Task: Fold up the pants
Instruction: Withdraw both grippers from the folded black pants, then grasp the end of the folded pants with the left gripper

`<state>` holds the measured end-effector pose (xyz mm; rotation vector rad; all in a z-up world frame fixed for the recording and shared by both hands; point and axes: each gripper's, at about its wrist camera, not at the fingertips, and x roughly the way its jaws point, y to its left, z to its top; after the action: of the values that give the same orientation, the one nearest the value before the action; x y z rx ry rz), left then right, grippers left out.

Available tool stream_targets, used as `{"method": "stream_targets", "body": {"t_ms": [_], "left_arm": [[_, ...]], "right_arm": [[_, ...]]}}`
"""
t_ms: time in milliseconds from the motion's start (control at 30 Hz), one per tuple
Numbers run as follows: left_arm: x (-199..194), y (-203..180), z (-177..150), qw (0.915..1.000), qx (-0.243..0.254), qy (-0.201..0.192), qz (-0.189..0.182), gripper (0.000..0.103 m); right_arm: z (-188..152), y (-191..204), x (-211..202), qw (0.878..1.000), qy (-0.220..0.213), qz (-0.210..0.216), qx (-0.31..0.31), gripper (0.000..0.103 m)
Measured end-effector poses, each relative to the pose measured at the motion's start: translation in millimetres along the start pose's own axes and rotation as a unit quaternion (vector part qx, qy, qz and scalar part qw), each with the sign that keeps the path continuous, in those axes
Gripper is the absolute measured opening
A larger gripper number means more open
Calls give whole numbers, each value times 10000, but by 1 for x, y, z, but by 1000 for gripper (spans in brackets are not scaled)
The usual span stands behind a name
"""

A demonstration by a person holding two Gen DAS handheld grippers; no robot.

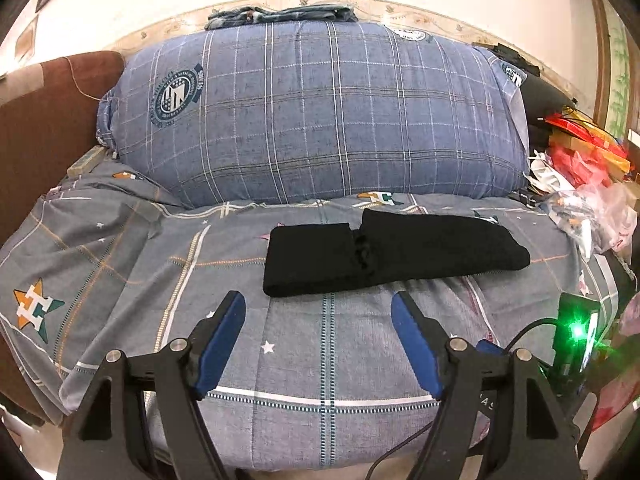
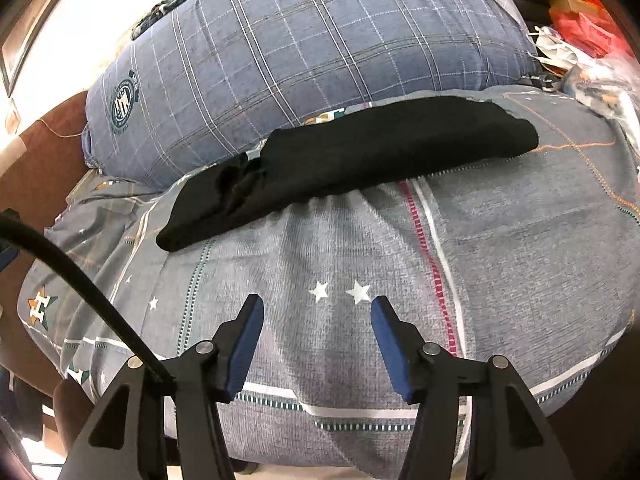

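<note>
Both black, blue-padded grippers, left (image 1: 318,312) and right (image 2: 317,314), hang empty with jaws apart near the folded black fabric pants (image 1: 384,252), whose loose top layer could slip if nudged.

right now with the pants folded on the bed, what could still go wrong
The black pants lie folded in a long strip, but the overlap near the middle is bunched, so it may loosen if nudged. Both the left gripper and the right gripper are open and empty close by. The grey sheet is puckered under the fold's edge.
</note>
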<state>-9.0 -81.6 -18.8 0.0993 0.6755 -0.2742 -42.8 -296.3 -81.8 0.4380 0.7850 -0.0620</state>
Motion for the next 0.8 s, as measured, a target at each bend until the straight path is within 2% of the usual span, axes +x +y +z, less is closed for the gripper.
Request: {"method": "stream_targets", "body": {"t_ms": [800], "left_arm": [[25,5,-13,9991,-92,425,24,75]], "right_arm": [[-7,-7,18,9995,312,-45,33,63]]}}
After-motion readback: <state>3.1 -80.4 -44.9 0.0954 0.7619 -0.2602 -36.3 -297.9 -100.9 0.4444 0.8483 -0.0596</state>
